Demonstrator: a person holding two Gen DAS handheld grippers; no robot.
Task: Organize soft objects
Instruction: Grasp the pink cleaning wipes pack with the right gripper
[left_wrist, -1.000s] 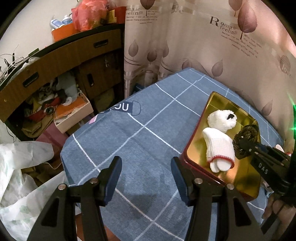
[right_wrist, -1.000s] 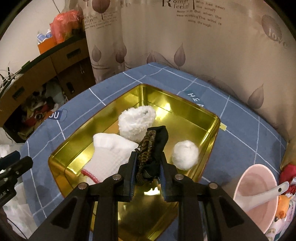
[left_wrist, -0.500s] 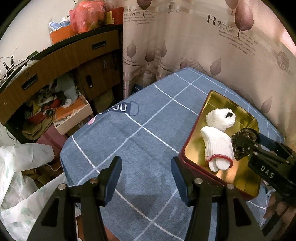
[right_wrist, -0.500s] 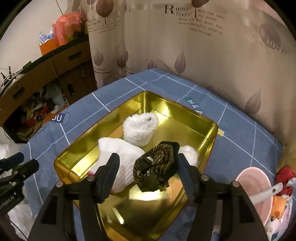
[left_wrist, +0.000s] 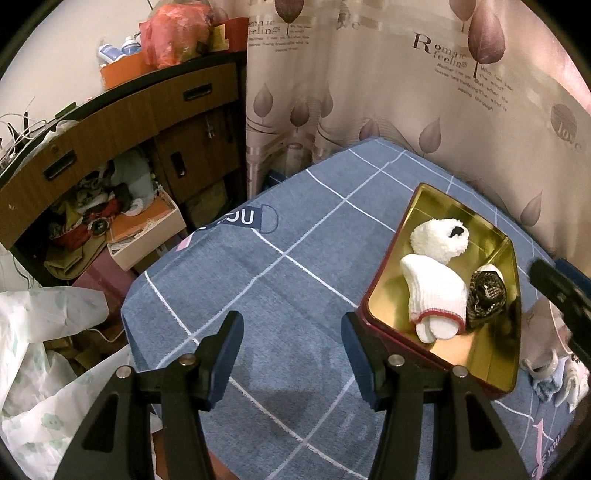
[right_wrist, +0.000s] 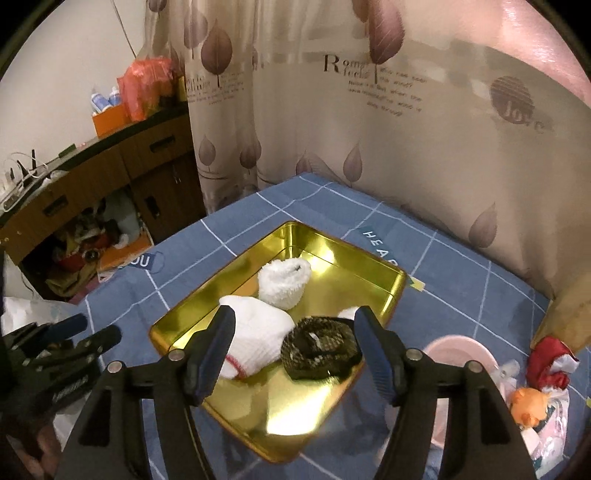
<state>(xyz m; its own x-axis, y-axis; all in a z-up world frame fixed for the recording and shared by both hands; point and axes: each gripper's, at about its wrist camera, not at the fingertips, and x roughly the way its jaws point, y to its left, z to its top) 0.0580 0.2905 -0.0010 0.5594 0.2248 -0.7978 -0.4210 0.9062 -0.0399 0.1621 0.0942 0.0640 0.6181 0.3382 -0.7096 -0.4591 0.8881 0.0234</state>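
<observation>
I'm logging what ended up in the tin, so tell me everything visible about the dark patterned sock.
The dark patterned sock is a rolled bundle of brown-and-black knit, soft looking, with a speckled weave. It lies loose on the floor of the gold tin, near the corner closest to the right gripper, whose open jaws stand either side of it without touching. It presses against the white red-trimmed sock on one side, and a small white ball sits just behind it.
</observation>
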